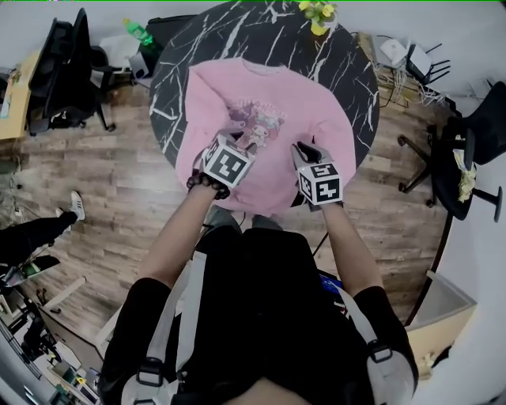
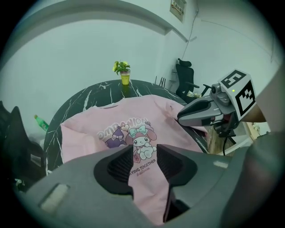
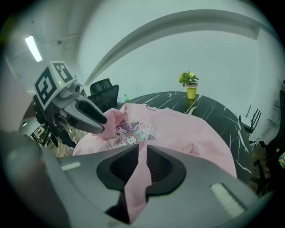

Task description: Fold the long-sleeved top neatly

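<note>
A pink long-sleeved top (image 1: 277, 111) lies print side up on the round black marble table (image 1: 178, 71), with its collar at the far side. My left gripper (image 1: 251, 141) hovers over the cartoon print (image 2: 140, 138). Its jaws stand apart, open, and a strip of the pink cloth (image 2: 149, 187) lies loosely between them. My right gripper (image 1: 304, 150) is just to its right, shut on a pinched fold of the top (image 3: 136, 187) that it holds above the table. Each gripper also shows in the other's view: the right gripper (image 2: 196, 113) and the left gripper (image 3: 91, 116).
A yellow pot with a plant (image 1: 320, 20) stands at the table's far edge. Black office chairs (image 1: 71, 71) (image 1: 474, 134) flank the table on the wooden floor. A green bottle (image 1: 138, 32) sits at the back left. A person's leg and shoe (image 1: 47, 229) are at the left.
</note>
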{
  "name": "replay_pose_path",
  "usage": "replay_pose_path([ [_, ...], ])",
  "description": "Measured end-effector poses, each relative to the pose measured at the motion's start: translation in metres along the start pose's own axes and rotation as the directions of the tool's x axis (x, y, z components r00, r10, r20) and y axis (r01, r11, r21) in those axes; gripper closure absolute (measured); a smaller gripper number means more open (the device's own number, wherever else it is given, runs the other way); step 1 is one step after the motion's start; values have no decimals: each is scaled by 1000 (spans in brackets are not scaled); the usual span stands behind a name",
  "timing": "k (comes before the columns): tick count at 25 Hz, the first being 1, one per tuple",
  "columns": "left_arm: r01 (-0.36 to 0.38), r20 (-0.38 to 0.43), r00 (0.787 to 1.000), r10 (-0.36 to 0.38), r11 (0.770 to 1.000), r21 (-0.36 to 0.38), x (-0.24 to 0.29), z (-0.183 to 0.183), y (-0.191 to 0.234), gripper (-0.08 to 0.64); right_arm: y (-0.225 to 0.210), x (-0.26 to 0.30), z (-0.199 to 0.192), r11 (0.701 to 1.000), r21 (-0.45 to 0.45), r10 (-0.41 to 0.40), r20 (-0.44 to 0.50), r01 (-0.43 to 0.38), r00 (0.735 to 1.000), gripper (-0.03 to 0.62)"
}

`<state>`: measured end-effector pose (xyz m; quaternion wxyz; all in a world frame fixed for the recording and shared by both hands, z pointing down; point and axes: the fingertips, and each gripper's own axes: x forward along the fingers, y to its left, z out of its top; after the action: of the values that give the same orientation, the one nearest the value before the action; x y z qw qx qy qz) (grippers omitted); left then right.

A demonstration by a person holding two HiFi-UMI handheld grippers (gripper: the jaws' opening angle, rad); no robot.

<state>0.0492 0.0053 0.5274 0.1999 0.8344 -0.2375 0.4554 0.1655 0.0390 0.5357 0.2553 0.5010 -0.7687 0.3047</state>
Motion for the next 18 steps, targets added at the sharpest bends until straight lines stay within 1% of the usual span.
replay_pose_path([
  [7, -33, 74, 997, 36, 998, -48, -46, -17, 32, 387, 42, 33, 33, 996, -67, 59, 11, -58, 998, 529],
  [10, -44, 83, 995, 50, 997, -71, -61, -38, 54, 387, 68, 46, 49, 995, -68, 76, 22, -75, 997, 528],
  [12, -31, 71, 997, 37, 997, -74, -62, -57, 66, 380, 87, 53, 56, 994, -65, 90, 26, -88, 996, 528],
  [13, -20, 63, 998, 24, 997, -72, -60, -67, 70, 360, 95, 57, 60, 994, -64, 96, 25, -94, 995, 525],
  [14, -9, 52, 999, 12, 998, -68, -57, -76, 73, 357, 103, 62, 63, 993, -61, 99, 22, -98, 995, 520],
  [16, 13, 33, 999, -11, 998, -54, -51, -91, 78, 357, 116, 69, 65, 994, -55, 100, 11, -99, 995, 518],
  [18, 44, 41, 998, -43, 999, -29, -40, -99, 80, 350, 126, 75, 65, 994, -55, 90, 0, -90, 996, 518],
])
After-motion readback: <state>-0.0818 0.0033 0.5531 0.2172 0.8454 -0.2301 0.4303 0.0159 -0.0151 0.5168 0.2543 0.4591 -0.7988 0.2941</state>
